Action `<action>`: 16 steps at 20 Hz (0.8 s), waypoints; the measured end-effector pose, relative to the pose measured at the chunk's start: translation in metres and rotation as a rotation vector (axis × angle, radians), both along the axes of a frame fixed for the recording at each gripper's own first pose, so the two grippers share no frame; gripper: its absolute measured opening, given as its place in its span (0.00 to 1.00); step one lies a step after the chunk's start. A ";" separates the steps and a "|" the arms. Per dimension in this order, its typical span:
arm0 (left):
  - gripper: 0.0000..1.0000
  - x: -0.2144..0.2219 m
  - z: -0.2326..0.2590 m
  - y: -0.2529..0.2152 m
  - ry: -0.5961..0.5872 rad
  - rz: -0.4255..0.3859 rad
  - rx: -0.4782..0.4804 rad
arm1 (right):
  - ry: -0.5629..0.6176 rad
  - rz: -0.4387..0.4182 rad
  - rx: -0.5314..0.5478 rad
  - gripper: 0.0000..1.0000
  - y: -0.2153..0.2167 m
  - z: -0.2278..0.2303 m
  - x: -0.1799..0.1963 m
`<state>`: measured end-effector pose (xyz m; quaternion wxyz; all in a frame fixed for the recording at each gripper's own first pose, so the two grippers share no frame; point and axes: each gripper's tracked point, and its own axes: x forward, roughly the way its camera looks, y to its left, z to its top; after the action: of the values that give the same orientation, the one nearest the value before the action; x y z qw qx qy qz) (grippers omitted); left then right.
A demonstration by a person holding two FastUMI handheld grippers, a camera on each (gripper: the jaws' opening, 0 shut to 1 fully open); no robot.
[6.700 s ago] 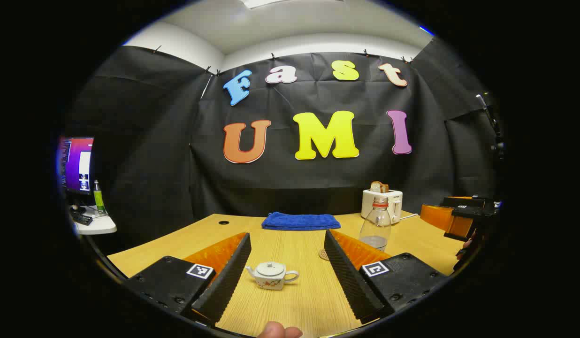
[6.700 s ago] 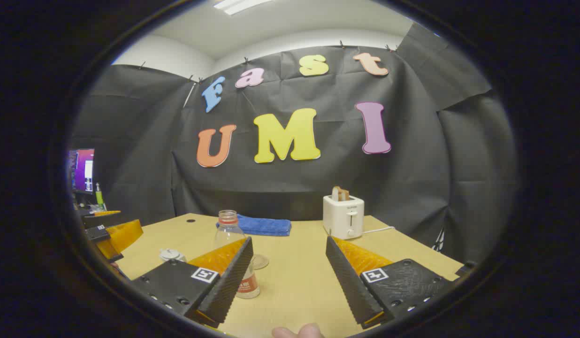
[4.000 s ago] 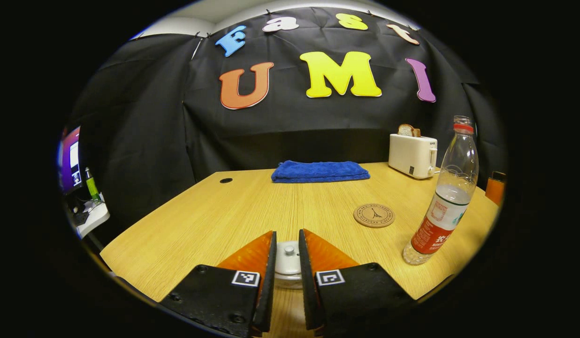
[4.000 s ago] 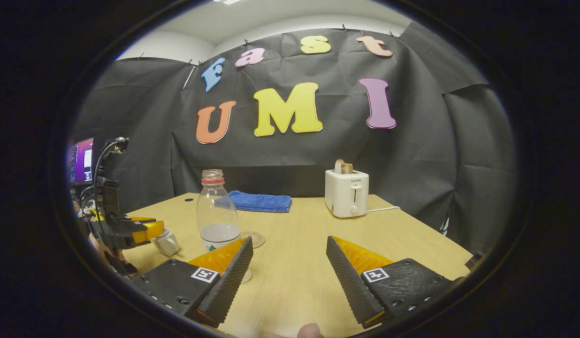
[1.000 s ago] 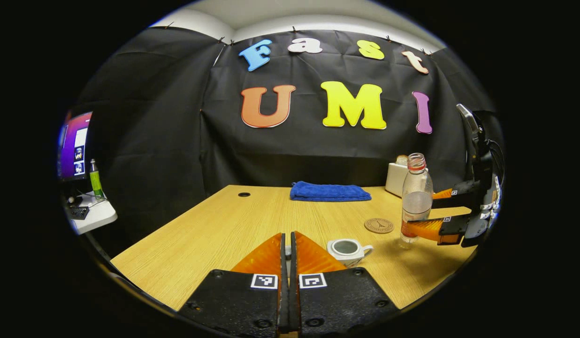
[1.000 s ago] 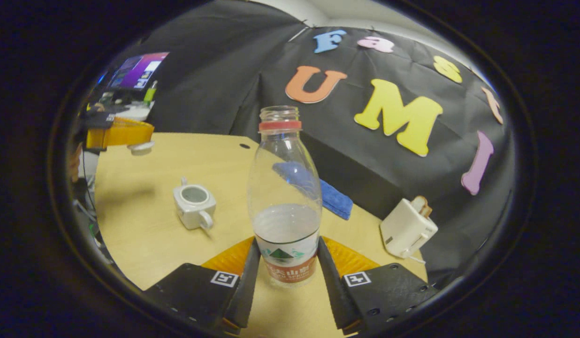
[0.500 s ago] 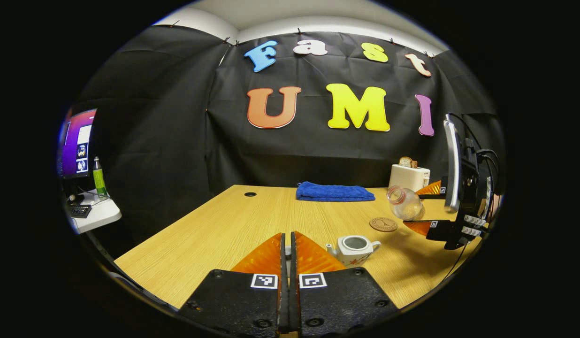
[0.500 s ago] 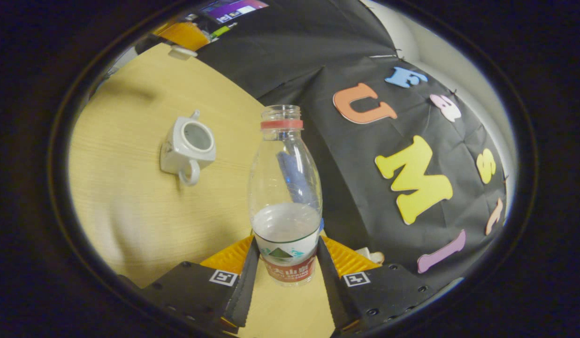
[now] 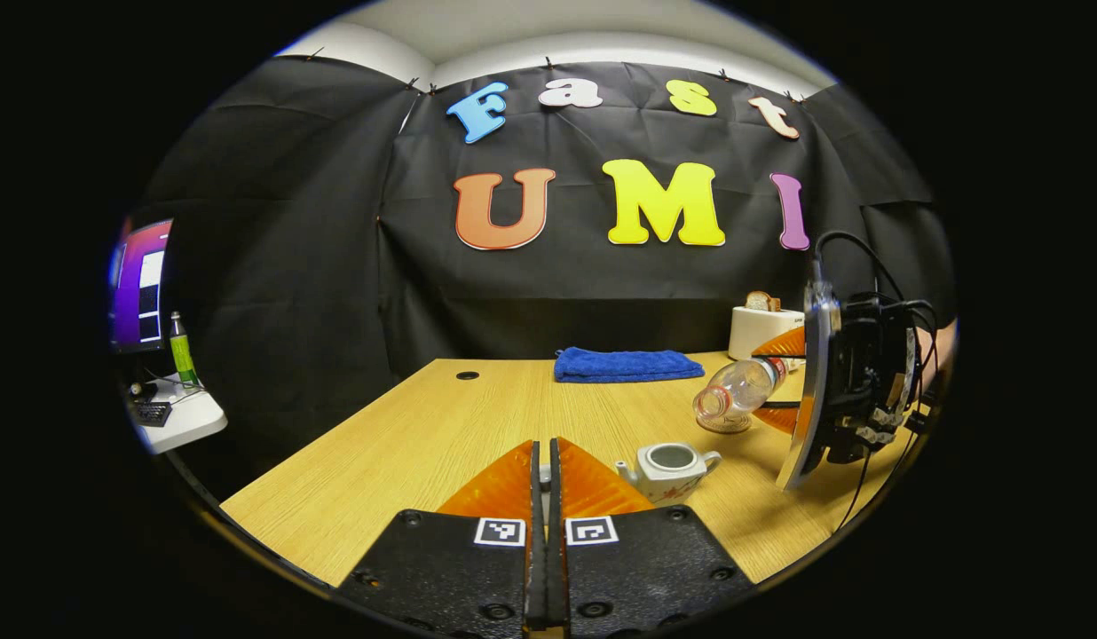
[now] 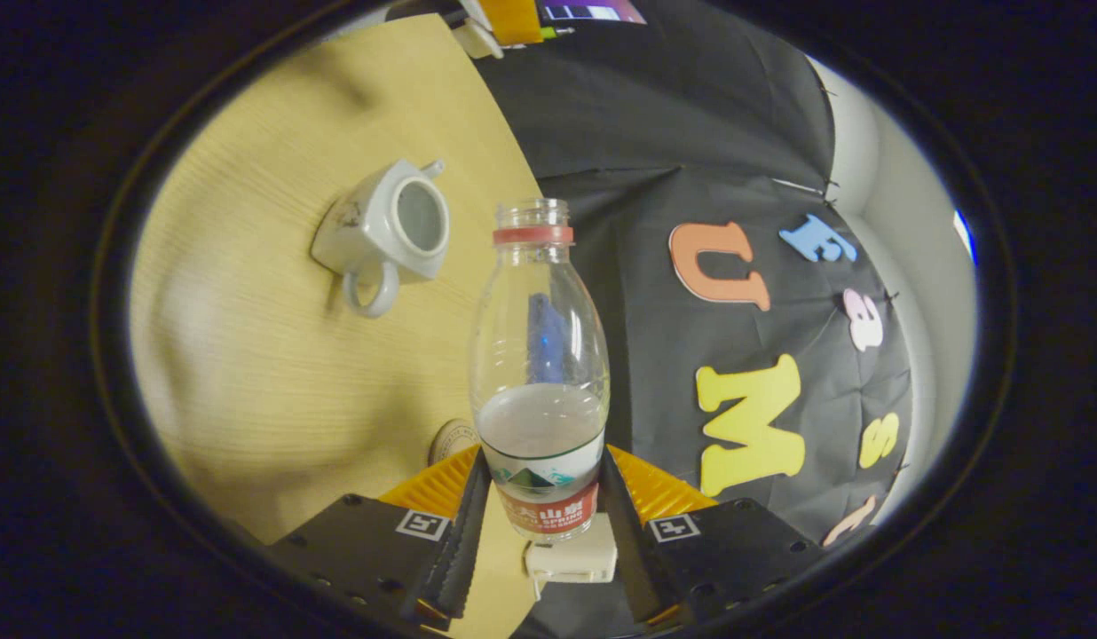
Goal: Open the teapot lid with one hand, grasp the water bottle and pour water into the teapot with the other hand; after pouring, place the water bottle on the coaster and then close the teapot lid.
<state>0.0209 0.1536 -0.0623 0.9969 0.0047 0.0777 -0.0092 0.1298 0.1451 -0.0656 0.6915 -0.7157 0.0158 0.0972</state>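
- Left gripper (image 9: 545,461): seen in the left gripper view, fingers drawn together almost flush, a small pale piece just visible in the slit between them. It is too hidden to tell for certain what it is or whether both fingers press on it. In the right gripper view this gripper (image 10: 504,18) appears at the top edge with a white lid (image 10: 474,37) hanging below its fingers, held above the table and well apart from the teapot.
- Right gripper (image 10: 538,497): fingers closed in on the lower, labelled part of the water bottle (image 10: 540,373), one finger on each side, both pressing on it. In the left gripper view the same gripper (image 9: 784,382) sits at the right, held by a hand whose edge is barely visible.
- Water bottle (image 9: 735,395): clear plastic, red neck ring, cap off, partly filled. Tilted close to horizontal, mouth pointing towards the teapot and raised above the table. No stream of water can be made out.
- Teapot (image 9: 668,469): small, white, painted motif on the side, standing upright on the table with its top open. The interior is visible in the right gripper view (image 10: 387,232); its contents cannot be told.
- Coaster (image 10: 453,441): round, lying flat on the table near the bottle's base; in the left gripper view it lies directly under the bottle's mouth end.
- Table (image 9: 406,426): light wood grain.
- Blue towel (image 9: 624,365): folded, at the far edge of the table.
- Toaster (image 9: 761,330): white, bread in the slot, at the far right.
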 end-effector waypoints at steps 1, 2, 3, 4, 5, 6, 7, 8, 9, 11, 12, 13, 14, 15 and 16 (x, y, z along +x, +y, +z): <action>0.02 -0.001 -0.001 0.002 0.000 0.003 -0.004 | 0.002 0.003 -0.021 0.67 0.000 0.000 0.000; 0.03 -0.001 -0.002 0.006 0.001 0.006 -0.011 | 0.001 0.006 -0.043 0.67 -0.001 0.001 -0.001; 0.03 -0.001 -0.002 0.008 0.000 0.008 -0.019 | 0.004 0.007 -0.064 0.67 -0.001 0.001 0.000; 0.02 -0.002 -0.003 0.010 -0.002 0.010 -0.027 | 0.000 0.011 -0.086 0.67 -0.002 0.002 0.000; 0.02 -0.002 -0.003 0.011 -0.003 0.011 -0.034 | -0.008 0.017 -0.109 0.67 -0.001 0.002 0.000; 0.02 -0.003 -0.003 0.011 -0.003 0.012 -0.037 | -0.019 0.026 -0.131 0.67 0.001 0.004 0.000; 0.02 -0.003 -0.003 0.012 -0.006 0.012 -0.039 | -0.029 0.034 -0.153 0.67 0.003 0.005 0.000; 0.02 -0.003 -0.002 0.012 -0.008 0.011 -0.041 | -0.040 0.043 -0.175 0.67 0.006 0.006 0.000; 0.02 -0.004 -0.002 0.011 -0.012 0.009 -0.045 | -0.050 0.052 -0.194 0.67 0.008 0.007 0.000; 0.02 -0.005 -0.002 0.010 -0.018 0.004 -0.040 | -0.064 0.065 -0.219 0.67 0.012 0.007 -0.003; 0.02 -0.004 -0.002 0.010 -0.020 0.001 -0.033 | -0.072 0.071 -0.230 0.67 0.014 0.008 -0.005; 0.02 -0.005 -0.002 0.009 -0.022 -0.002 -0.032 | -0.085 0.077 -0.245 0.67 0.016 0.010 -0.006; 0.02 -0.007 -0.001 0.010 -0.023 -0.005 -0.034 | -0.099 0.082 -0.262 0.67 0.018 0.012 -0.007; 0.02 -0.007 -0.001 0.009 -0.025 -0.006 -0.034 | -0.107 0.085 -0.275 0.67 0.018 0.012 -0.006; 0.03 -0.007 -0.001 0.009 -0.026 -0.007 -0.035 | -0.112 0.088 -0.287 0.66 0.017 0.012 -0.005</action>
<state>0.0142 0.1627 -0.0633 0.9978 -0.0123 0.0644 -0.0140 0.1246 0.1624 -0.0536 0.5771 -0.8113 -0.0402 0.0842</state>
